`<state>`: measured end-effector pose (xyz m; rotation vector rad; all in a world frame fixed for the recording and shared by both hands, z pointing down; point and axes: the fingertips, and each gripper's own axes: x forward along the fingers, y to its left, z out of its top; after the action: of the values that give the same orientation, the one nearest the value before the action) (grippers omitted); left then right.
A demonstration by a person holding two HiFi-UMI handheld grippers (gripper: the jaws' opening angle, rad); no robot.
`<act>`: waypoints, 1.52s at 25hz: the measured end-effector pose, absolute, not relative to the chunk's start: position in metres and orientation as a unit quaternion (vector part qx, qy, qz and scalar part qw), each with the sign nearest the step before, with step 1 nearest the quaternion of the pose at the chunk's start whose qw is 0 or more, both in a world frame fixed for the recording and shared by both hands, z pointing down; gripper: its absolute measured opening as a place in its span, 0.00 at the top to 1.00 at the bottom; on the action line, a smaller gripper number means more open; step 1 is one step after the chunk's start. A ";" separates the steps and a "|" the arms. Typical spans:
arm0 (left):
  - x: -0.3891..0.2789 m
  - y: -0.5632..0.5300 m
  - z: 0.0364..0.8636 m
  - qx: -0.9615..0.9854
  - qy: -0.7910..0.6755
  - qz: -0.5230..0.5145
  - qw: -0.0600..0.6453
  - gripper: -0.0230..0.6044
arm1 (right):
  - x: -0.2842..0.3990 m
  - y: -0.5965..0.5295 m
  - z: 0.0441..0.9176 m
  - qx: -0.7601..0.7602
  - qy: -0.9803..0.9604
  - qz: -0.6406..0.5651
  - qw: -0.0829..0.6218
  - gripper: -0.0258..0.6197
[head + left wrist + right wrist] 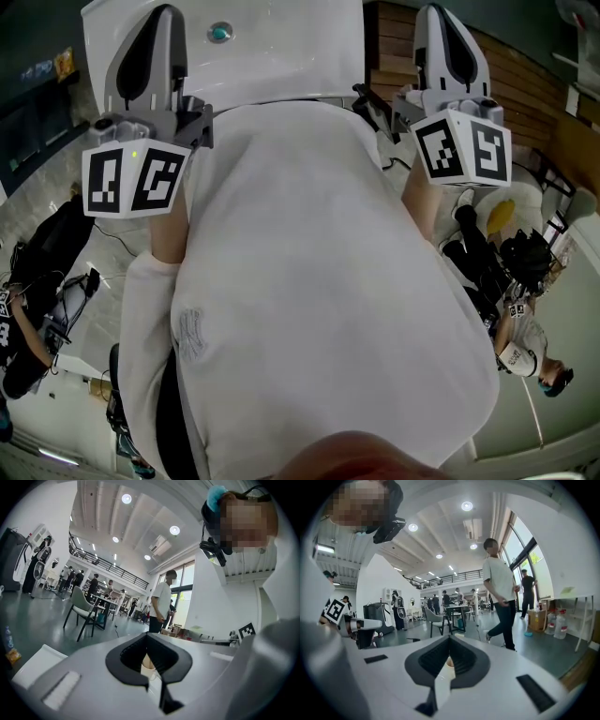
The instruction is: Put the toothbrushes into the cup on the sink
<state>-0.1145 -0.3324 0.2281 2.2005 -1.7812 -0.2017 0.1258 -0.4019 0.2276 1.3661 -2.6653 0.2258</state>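
Head view, counted | grippers: 2, left gripper at 11 o'clock, right gripper at 1 o'clock | marker cubes: 2, one per gripper | sink: 1, at 12 o'clock | drain: 1 | bystanders: 2, at 8 and 4 o'clock | wearer in white shirt: 1, centre

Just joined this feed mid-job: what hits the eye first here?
The person's white shirt fills most of the head view, with the left gripper and right gripper held up on either side, jaws shut. Past them, at the top, is the white sink with its teal drain. Both gripper views face a big hall with people in it.
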 end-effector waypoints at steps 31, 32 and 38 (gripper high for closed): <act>-0.109 -0.335 0.226 0.768 -0.618 -0.066 0.152 0.99 | 0.125 -0.404 0.229 0.448 -0.888 0.077 0.072 0.94; -0.109 -0.335 0.226 0.769 -0.618 -0.066 0.152 0.99 | 0.124 -0.404 0.229 0.448 -0.888 0.077 0.071 0.94; -0.107 -0.335 0.225 0.769 -0.617 -0.064 0.152 0.99 | 0.126 -0.403 0.230 0.449 -0.887 0.079 0.070 0.94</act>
<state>-0.1074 -0.3349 0.2254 2.2079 -1.7723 -0.1829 0.1263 -0.4034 0.2298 1.3500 -2.6702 0.2383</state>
